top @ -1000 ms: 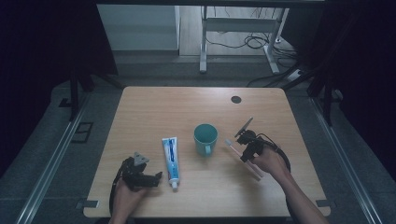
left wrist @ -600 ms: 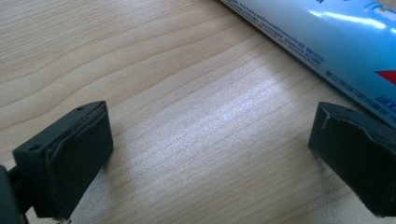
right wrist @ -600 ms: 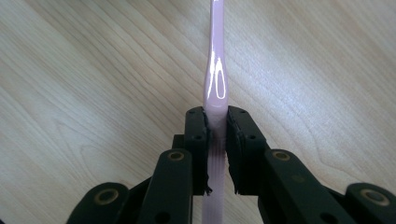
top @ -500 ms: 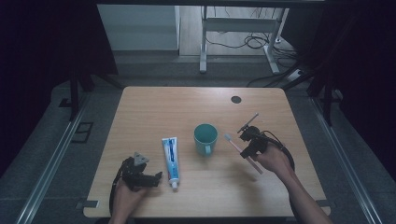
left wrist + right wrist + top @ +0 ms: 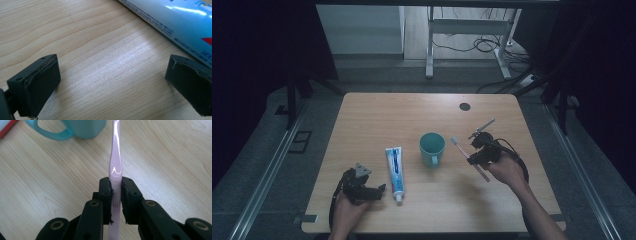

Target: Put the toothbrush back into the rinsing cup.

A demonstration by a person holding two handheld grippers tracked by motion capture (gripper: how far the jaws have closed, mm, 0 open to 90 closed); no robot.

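Right gripper [image 5: 473,154] is clamped on a pink toothbrush [image 5: 466,155], jaws pressed to either side of the handle (pads visibly squeezing it in the right gripper view [image 5: 115,195]). The brush is held above the wooden table [image 5: 422,110], bristle end pointing toward the teal mug [image 5: 432,148], which stands just beside it. Left gripper [image 5: 371,190] rests near the table's front edge, jaws wide apart with nothing between them, next to the toothpaste tube [image 5: 395,167] lying flat left of the mug.
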